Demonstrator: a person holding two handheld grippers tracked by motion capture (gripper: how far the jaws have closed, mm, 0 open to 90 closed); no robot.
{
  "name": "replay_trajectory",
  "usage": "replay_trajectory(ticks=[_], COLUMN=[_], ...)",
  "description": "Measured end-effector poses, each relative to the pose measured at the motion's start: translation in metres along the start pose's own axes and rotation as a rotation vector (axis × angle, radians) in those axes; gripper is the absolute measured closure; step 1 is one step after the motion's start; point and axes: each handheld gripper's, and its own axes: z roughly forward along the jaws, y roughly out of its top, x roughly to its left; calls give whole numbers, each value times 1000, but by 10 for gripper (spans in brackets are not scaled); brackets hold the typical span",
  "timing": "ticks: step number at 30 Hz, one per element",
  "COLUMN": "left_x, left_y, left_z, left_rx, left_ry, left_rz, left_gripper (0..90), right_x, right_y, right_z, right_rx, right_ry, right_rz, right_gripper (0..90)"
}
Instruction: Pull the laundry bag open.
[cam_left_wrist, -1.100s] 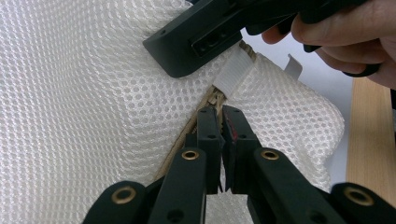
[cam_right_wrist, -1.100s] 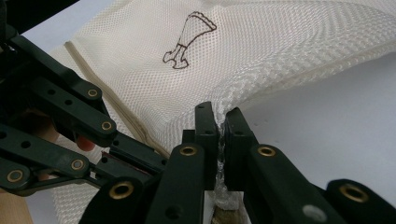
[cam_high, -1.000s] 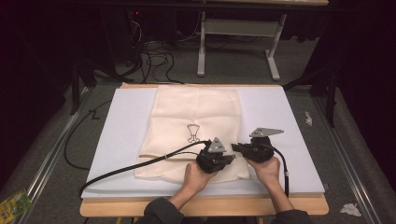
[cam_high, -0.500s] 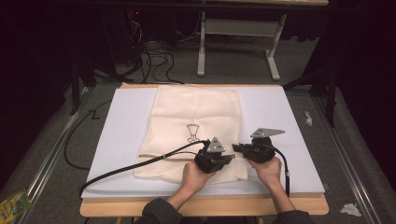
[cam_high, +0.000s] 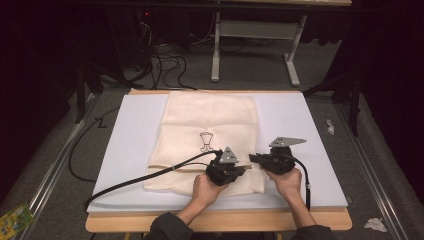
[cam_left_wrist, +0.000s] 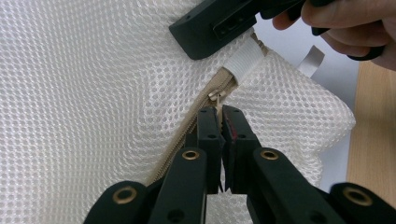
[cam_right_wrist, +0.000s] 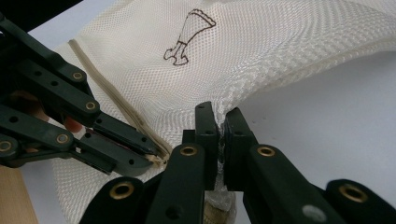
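Two grips on one mesh laundry bag (cam_high: 210, 132), that's the whole setup right now. The bag lies flat on the white mat (cam_high: 310, 120) on the bench (cam_high: 320, 220), slightly left of the middle, with its zipper (cam_left_wrist: 205, 100) running along the near edge, and both my hands are parked at its near right corner. My left gripper (cam_high: 235, 171) has its fingers (cam_left_wrist: 208, 135) clenched on the little metal zipper pull (cam_left_wrist: 215, 95), or at least right at it; from the left gripper view the tips meet just below the tab, so I read that as grasping the pull. My right gripper (cam_high: 254, 159) has its fingers (cam_right_wrist: 236, 135) pinched shut on a fold of the mesh at the bag's corner edge, and you can see the fabric bunching up between them in the right gripper view. Reason for the split: mesh this floppy just travels with the slider if nothing anchors it, so the right side holds the end of the zipper taut while the left is set to drag the pull along the track toward the left. The two grippers sit just beside each other, nearly tip to tip, which keeps the stretch short and stops the teeth from buckling. The sock drawing (cam_high: 205, 141) on the bag sits a bit farther from me, well clear of all this.
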Motion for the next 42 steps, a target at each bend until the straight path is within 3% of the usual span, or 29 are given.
replay_trajectory(ticks=[18,42], left_x=[9,15], left_y=[-6,-9], left_z=[-10,-19], left_rx=[-7,3], left_ry=[14,36], left_rz=[-21,-19], left_gripper=[870,870], right_x=[-4,-9], right_y=[1,0], right_z=[-3,-1], right_rx=[-2,13], right_ry=[-11,-22], right_rz=[8,18], right_gripper=[883,883])
